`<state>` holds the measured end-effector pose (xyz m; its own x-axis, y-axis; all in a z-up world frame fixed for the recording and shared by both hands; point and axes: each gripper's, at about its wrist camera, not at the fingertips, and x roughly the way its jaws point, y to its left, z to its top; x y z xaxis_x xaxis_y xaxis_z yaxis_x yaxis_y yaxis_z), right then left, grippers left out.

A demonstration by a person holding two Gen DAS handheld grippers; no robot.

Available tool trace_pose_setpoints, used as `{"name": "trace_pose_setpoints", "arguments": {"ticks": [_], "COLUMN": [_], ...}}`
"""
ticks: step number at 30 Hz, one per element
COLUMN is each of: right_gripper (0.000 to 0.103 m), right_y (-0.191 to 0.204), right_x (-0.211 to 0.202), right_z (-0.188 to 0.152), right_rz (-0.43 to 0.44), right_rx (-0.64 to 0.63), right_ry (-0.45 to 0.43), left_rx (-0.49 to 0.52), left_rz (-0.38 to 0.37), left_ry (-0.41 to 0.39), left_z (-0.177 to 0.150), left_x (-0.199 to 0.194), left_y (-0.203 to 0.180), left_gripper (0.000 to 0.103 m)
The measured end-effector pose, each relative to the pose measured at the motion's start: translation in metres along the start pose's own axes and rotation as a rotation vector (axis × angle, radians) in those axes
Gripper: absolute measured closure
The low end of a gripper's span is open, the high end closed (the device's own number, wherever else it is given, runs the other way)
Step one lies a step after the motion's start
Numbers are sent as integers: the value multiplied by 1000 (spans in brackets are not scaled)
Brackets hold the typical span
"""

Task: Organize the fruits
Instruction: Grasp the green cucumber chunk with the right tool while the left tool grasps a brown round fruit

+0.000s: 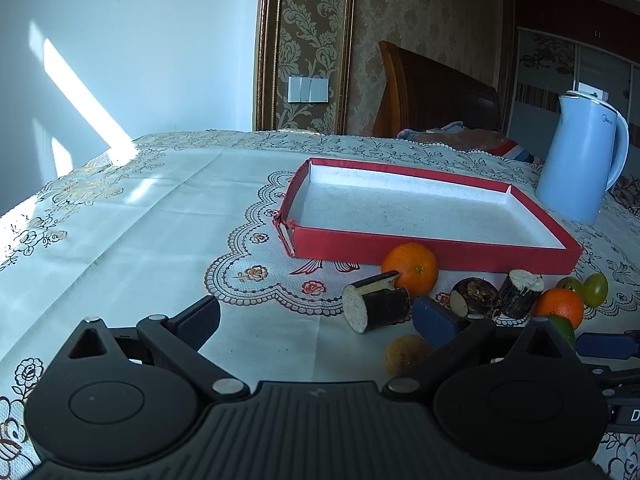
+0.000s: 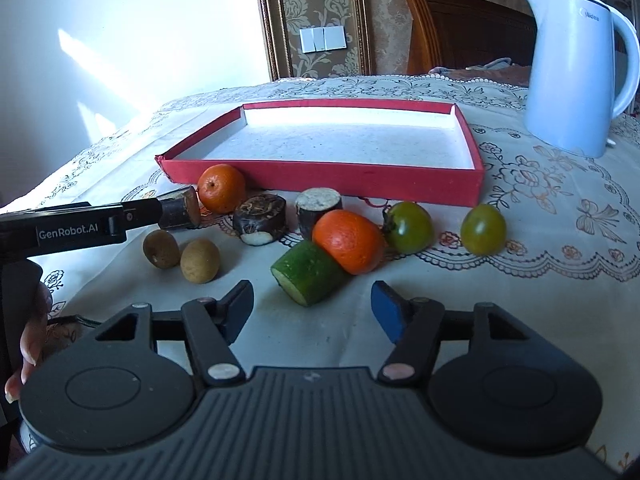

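Observation:
A shallow red box [image 2: 320,178] with a white floor sits on the tablecloth with no fruit in it. In front of it lie two oranges [image 2: 222,188] [image 2: 348,240], two sugarcane pieces [image 2: 318,204], a dark water chestnut [image 2: 260,218], two green tomatoes [image 2: 410,226], two longans [image 2: 200,260] and a cucumber chunk [image 2: 308,272]. My right gripper [image 2: 314,310] stands open just short of the cucumber chunk, not touching it. My left gripper [image 1: 318,318] is open wide. A sugarcane piece [image 1: 376,304] lies ahead of it, close beside its blue right pad [image 1: 436,320].
A pale blue kettle [image 2: 572,72] stands at the back right, beside the box's far corner. The table meets a white wall on the left. A hand [image 2: 32,340] holds the left gripper's black housing [image 2: 76,232] at the left edge. A wooden headboard [image 1: 436,96] is behind.

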<state>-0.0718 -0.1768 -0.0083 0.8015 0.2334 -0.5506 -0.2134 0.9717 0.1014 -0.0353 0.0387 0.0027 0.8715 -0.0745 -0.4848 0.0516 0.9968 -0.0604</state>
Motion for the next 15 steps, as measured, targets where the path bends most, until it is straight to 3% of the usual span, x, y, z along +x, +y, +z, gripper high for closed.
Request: {"name": "trace_pose_setpoints", "arguments": {"ticks": [5, 7, 8, 9, 15], "right_gripper": [43, 53, 63, 65, 66], "right_y": [6, 8, 8, 6, 5], "right_x": [9, 10, 9, 8, 8], "right_z": [4, 5, 4, 4, 3], "right_rz": [-16, -29, -34, -26, -18], "right_rx": [-27, -32, -30, -23, -26], "right_ry": [5, 0, -6, -7, -15], "left_rx": [-8, -3, 3, 11, 110], "left_rz": [-15, -15, -20, -23, 2], "left_ry": [16, 19, 16, 14, -25], "left_z": [1, 0, 0, 0, -6], "left_x": [2, 3, 2, 2, -4], "left_y": [2, 1, 1, 0, -16], "left_gripper": [0, 0, 0, 0, 0]}}
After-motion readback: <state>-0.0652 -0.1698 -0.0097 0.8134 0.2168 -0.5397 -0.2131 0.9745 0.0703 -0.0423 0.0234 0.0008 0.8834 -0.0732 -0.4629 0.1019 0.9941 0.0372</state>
